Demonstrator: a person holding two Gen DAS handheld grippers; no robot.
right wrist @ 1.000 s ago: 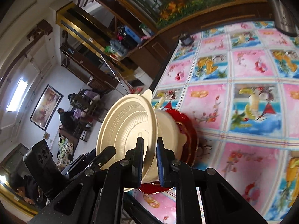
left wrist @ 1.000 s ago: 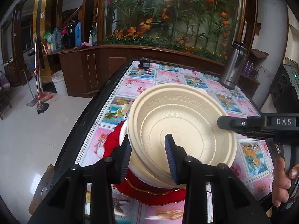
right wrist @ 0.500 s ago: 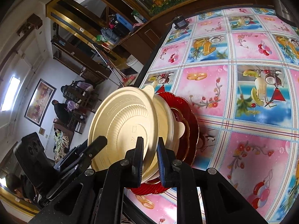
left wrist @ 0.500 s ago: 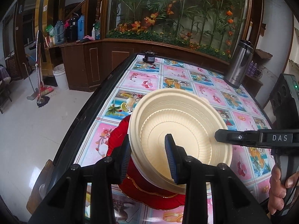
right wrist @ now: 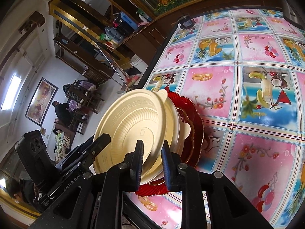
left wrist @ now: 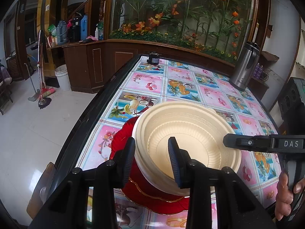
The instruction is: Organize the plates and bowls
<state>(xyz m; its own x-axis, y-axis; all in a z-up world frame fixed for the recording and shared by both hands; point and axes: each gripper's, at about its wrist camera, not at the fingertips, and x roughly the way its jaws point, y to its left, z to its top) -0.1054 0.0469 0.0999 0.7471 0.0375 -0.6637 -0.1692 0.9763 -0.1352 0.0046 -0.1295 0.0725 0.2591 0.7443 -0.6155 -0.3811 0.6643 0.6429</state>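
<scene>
A cream plastic bowl [left wrist: 192, 139] sits nested in other cream bowls on a stack of red plates [left wrist: 152, 196] near the table's left edge. My left gripper [left wrist: 151, 158] straddles the near rim of the bowl stack, jaws apart, one finger outside and one inside. My right gripper [right wrist: 152, 164] straddles the bowl's [right wrist: 131, 129] opposite rim, its jaws a little apart around it. The red plates [right wrist: 194, 126] show behind the bowls in the right wrist view. The right gripper's finger [left wrist: 247, 143] reaches in from the right in the left wrist view.
A steel thermos [left wrist: 244, 68] stands at the far right of the fruit-patterned table [left wrist: 183, 87]. A small black object [left wrist: 153, 58] sits at the far edge. A wooden cabinet and a flower display lie beyond. The floor is left of the table edge.
The cream bowl has come down from a tilted, raised pose to sit level in the stack. The right gripper's jaws have opened a little around its rim.
</scene>
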